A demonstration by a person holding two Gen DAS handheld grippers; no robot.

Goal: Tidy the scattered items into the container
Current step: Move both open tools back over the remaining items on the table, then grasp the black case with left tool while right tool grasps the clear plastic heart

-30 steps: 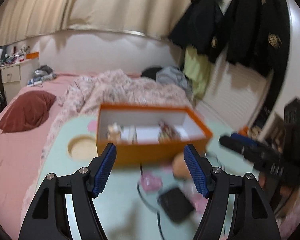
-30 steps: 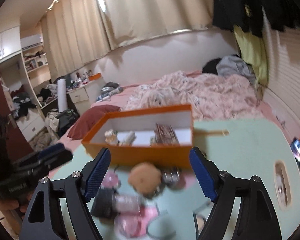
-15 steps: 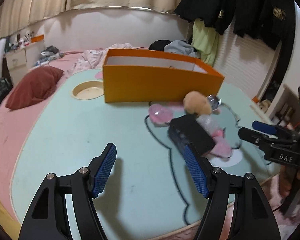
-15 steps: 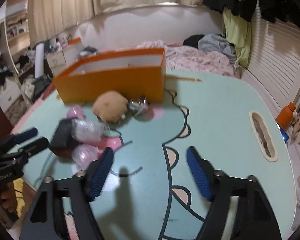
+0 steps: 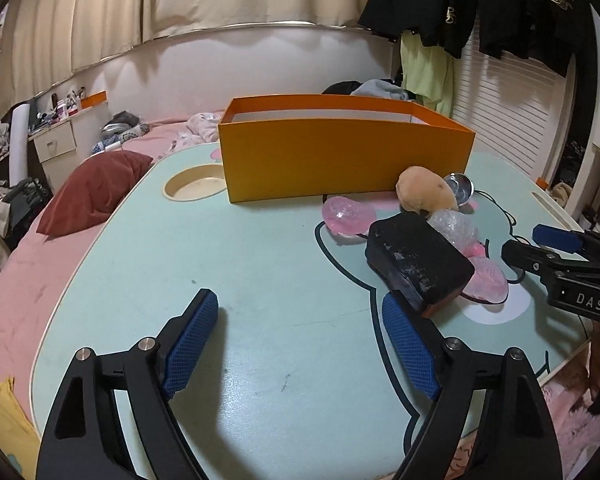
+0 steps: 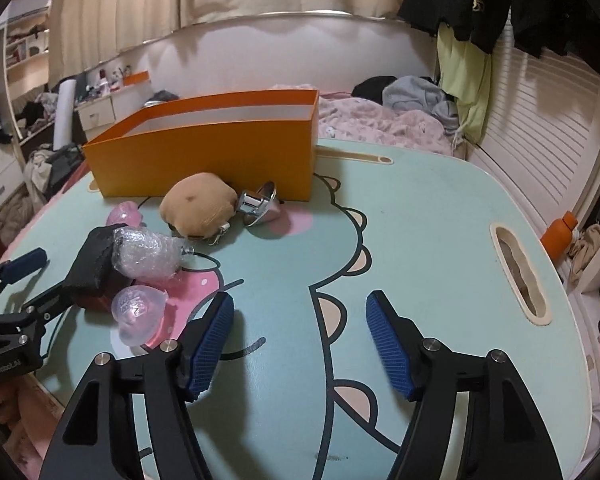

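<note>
On a pale green table point(image 5: 148, 264) printed with a cartoon dinosaur, an orange box point(image 5: 340, 156) stands open-topped at the far side, its contents hidden behind the near wall. The scattered items lie bunched in front of it: a tan plush toy point(image 6: 198, 205) and a shiny metal clip point(image 6: 260, 204) just beside the box wall, a bubble-wrapped bundle point(image 6: 150, 256) resting against a black block point(image 5: 418, 258), and two pink translucent pouches point(image 5: 346, 216), one on each side of the block. The left gripper point(image 5: 300, 340) hangs low over bare tabletop, its blue-padded jaws spreading wider with nothing between them; the black block sits just past its right finger. The right gripper point(image 6: 300, 340) hovers over the dinosaur outline, jaws also easing apart and empty, the nearer pink pouch point(image 6: 138, 312) just beside its left finger. Behind the table lie a pink bed point(image 5: 32, 280), a dark red pillow point(image 5: 96, 190) and hanging dark clothes point(image 5: 480, 0).
</note>
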